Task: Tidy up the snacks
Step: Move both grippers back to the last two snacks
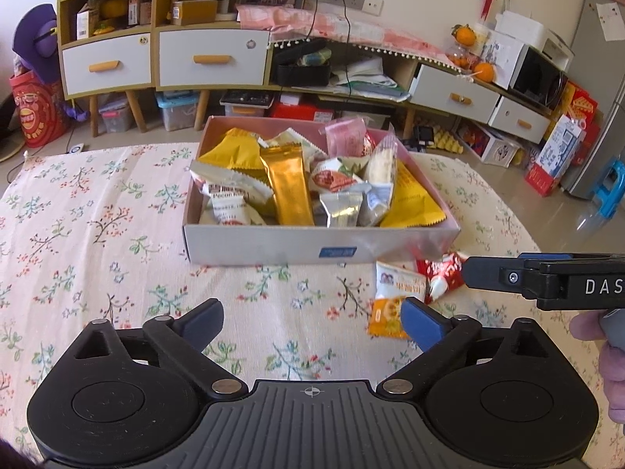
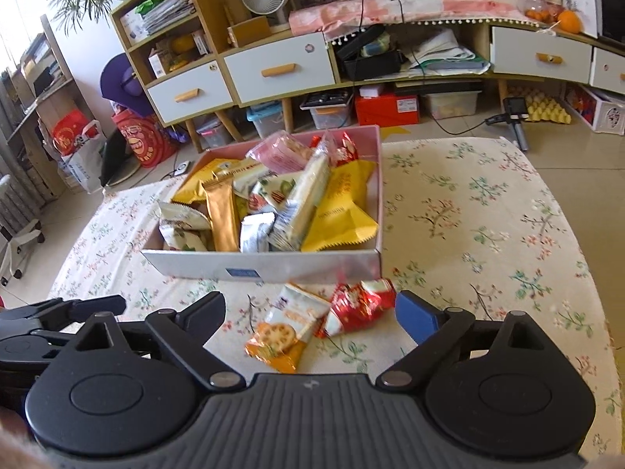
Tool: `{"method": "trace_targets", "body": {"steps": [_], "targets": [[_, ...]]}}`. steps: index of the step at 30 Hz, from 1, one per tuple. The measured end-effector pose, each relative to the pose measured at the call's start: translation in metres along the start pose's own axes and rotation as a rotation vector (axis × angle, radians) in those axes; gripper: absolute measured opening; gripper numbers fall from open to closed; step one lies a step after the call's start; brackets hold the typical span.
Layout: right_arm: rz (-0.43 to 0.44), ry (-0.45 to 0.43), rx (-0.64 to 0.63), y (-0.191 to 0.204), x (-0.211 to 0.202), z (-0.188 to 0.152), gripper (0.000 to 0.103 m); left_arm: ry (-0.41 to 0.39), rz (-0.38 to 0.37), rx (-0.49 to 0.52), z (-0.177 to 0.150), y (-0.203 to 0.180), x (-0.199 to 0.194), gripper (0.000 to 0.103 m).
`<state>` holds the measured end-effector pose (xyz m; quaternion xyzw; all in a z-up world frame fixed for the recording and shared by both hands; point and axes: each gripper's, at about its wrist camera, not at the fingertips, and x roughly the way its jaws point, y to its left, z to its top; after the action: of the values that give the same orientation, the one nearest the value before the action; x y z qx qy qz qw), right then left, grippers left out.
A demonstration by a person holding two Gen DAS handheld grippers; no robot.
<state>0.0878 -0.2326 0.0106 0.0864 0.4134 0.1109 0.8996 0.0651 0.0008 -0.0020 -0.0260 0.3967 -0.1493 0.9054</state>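
left gripper point(image 1: 312, 322) stood released, fingers wide, bare flowered tablecloth point(image 1: 97, 215) between them. right gripper point(image 2: 310, 314) also released, nothing pinched. cracker packet point(image 2: 285, 332) lay flat on the cloth between the right fingers, touching neither; red wrapper point(image 2: 359, 306) just beside it, nearer the blue-padded finger point(image 2: 416, 318). from the left gripper both packets sat just past its own blue-padded finger. beyond all fingertips stood the box point(image 1: 273, 244), heaped with snacks, a gold stick pack point(image 1: 291, 187) on top.
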Motion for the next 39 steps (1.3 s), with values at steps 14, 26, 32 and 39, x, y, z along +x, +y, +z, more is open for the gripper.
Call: {"method": "trace_targets", "body": {"steps": [14,26,32,39], "targets": [[-0.132,0.020,-0.087,-0.013,0.009,-0.029,0.101,0.055,0.050,0.116,-0.027,-0.027,0.023,0.101],[-0.199,0.016,-0.136,-0.034,0.020,-0.033,0.101,0.016,0.027,0.187,-0.025,-0.049,0.045,0.101],[-0.218,0.011,-0.163,-0.041,0.024,-0.035,0.101,0.010,-0.002,0.196,-0.019,-0.060,0.057,0.099],[-0.220,0.012,-0.143,-0.053,0.027,-0.033,0.101,0.009,-0.023,0.181,-0.013,-0.068,0.067,0.077]]}}
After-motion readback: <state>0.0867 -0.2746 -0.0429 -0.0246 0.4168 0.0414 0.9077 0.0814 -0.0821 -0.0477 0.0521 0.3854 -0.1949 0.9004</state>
